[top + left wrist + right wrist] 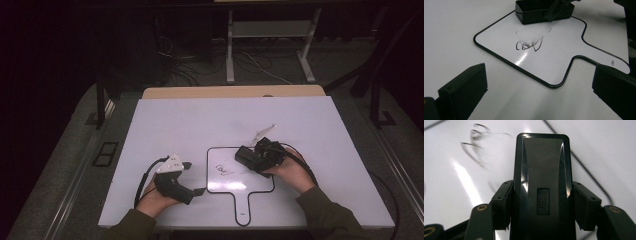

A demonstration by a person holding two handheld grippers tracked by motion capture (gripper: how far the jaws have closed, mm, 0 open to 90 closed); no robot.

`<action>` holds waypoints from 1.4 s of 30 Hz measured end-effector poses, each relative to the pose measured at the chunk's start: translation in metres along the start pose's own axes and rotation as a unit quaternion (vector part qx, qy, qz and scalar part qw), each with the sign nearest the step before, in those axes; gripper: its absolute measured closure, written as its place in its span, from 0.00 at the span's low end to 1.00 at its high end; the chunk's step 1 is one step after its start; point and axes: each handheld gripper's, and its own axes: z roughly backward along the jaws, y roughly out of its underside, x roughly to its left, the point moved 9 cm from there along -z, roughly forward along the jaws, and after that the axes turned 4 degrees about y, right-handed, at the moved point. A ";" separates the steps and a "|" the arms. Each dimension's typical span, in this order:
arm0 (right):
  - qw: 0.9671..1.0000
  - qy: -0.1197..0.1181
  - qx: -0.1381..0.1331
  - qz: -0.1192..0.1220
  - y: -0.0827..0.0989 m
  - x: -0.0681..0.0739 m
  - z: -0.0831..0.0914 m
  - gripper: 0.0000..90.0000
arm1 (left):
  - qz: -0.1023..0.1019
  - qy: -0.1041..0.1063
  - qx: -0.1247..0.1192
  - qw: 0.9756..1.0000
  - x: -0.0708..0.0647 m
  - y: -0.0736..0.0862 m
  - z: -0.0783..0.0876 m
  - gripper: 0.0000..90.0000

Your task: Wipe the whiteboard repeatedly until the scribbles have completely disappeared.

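Resting flat on the paddle-shaped whiteboard, the black eraser sits near the board's far right corner, just beside the scribbled marker lines, some of which look smeared and faint. It is likely held there to wipe the marks away, since its flat underside faces the board and its long body points toward the scribble. The right gripper pinches the eraser across its width: in the right gripper view one jaw presses each long side, with the branded top face showing between them. The whiteboard lies toward the near edge of the white bench, its handle pointing at the near edge. The left gripper rests on the bench off the board's left side, jaws spread wide and holding nothing, probably kept aside so that it can steady the board if it slides.
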 end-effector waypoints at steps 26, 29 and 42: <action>0.999 -0.024 -0.001 0.038 -0.014 0.036 -0.008 0.43 | 0.000 -0.001 -0.001 1.000 0.000 0.000 0.001 0.00; 0.998 -0.036 -0.002 0.058 -0.018 0.054 -0.010 0.43 | 0.001 -0.001 -0.002 1.000 -0.001 0.000 0.001 0.00; 1.000 -0.003 0.003 -0.004 -0.006 0.004 -0.005 0.43 | 0.000 -0.001 -0.002 1.000 0.000 -0.001 0.001 0.00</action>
